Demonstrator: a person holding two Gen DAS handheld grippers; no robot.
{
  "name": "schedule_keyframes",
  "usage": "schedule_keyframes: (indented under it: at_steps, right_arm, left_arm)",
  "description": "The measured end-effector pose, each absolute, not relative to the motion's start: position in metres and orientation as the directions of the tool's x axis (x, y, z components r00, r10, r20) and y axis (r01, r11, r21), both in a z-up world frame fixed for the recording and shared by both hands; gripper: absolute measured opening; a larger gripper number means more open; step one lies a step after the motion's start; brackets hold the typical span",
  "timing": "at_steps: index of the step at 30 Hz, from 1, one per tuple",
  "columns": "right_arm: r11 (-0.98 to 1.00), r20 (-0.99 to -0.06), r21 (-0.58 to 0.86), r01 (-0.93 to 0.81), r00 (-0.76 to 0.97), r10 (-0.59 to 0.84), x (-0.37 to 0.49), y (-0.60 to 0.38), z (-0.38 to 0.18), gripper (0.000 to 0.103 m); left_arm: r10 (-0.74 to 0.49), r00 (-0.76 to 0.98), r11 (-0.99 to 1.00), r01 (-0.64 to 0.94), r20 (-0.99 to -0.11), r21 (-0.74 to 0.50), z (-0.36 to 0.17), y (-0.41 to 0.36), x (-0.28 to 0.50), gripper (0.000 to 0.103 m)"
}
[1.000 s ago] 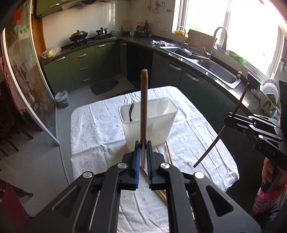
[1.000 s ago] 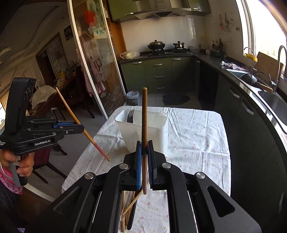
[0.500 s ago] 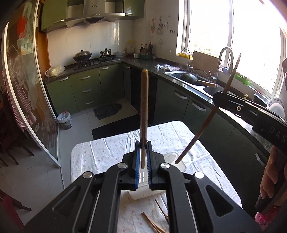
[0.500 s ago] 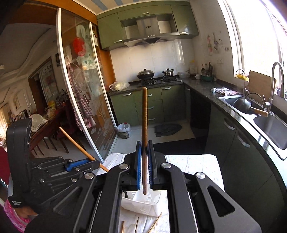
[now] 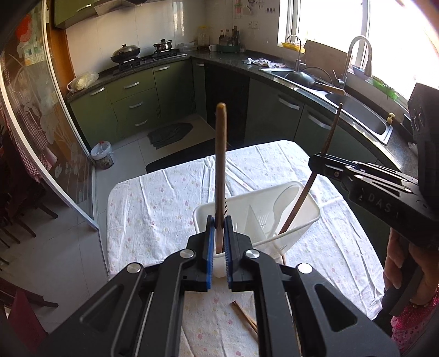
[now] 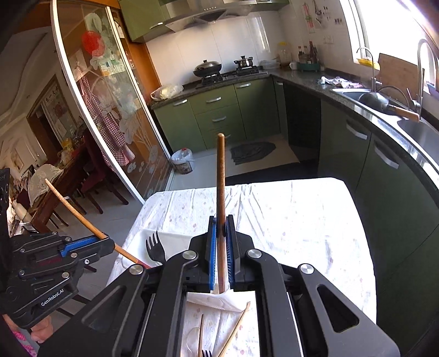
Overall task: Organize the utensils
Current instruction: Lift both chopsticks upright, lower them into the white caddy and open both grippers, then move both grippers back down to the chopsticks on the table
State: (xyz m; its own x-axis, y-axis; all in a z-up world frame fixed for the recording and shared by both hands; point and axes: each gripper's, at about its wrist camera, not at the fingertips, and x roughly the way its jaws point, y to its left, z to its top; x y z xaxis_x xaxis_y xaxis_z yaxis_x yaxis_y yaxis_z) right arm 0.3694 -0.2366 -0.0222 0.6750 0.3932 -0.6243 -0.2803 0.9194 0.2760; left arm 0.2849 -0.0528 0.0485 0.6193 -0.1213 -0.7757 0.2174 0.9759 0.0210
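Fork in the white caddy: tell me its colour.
The fork is black; the right wrist view shows it best.

Bright window glare; sharp; fisheye-warped edges.

chopsticks clamped: 2, one in left gripper, one in right gripper | loose chopsticks below right gripper: 2 | white caddy ahead: 1 | black fork: 1 | white spoon: 1

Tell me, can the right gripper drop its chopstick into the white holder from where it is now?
Probably yes. The right gripper already has its chopstick tip inside the white holder, beside the white spoon, and nothing blocks that compartment.
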Motion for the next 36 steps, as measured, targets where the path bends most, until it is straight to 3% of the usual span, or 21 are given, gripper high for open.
schedule_keyframes:
  at_steps: [4,7,12,13,15,18,24,29,32,36]
  right_arm:
    - [0.918,-0.644,0.289,-0.271,0.654,0.396,0.37,-0.24,-0.036,0.011]
    - [0.917,-0.632,0.301,-0.262,0.665,0.397,0.364,-0.25,-0.034,0.026]
    - [0.913,-0.602,0.31,-0.266,0.688,0.405,0.34,-0.272,-0.021,0.028]
    - [0.91,-0.593,0.316,-0.27,0.692,0.411,0.332,-0.276,-0.019,0.033]
    - [0.904,-0.579,0.321,-0.281,0.697,0.422,0.315,-0.284,-0.017,0.039]
    - [0.897,-0.601,0.316,-0.31,0.665,0.442,0.29,-0.287,-0.026,0.041]
    - [0.885,-0.733,0.307,-0.35,0.507,0.454,0.261,-0.272,-0.091,0.041]
    - [0.879,-0.82,0.358,-0.315,0.343,0.458,0.267,-0.264,-0.16,0.041]
    - [0.852,-0.813,0.452,-0.264,0.27,0.515,0.28,-0.268,-0.183,0.041]
    - [0.85,-0.805,0.474,-0.229,0.279,0.524,0.288,-0.271,-0.189,0.041]
  left_arm:
    - [-0.105,0.609,0.978,0.206,-0.786,0.028,0.042,-0.049,0.287,0.007]
    - [-0.108,0.607,0.979,0.203,-0.787,0.022,0.041,-0.045,0.285,0.007]
    - [-0.114,0.623,0.982,0.19,-0.774,0.008,0.049,-0.038,0.274,0.008]
    - [-0.116,0.63,0.982,0.188,-0.768,0.005,0.053,-0.037,0.271,0.01]
    - [-0.119,0.647,0.983,0.182,-0.753,0.001,0.06,-0.033,0.264,0.025]
    - [-0.119,0.679,0.985,0.175,-0.724,0.002,0.071,-0.029,0.25,0.042]
    - [-0.179,0.679,0.98,0.183,-0.712,-0.072,0.078,-0.023,0.217,0.042]
    - [-0.22,0.594,0.975,0.165,-0.774,-0.151,0.038,-0.026,0.182,0.042]
    - [-0.241,0.519,0.97,0.146,-0.82,-0.192,-0.002,-0.033,0.17,0.042]
    - [-0.253,0.43,0.968,0.111,-0.867,-0.227,-0.053,-0.047,0.174,0.042]
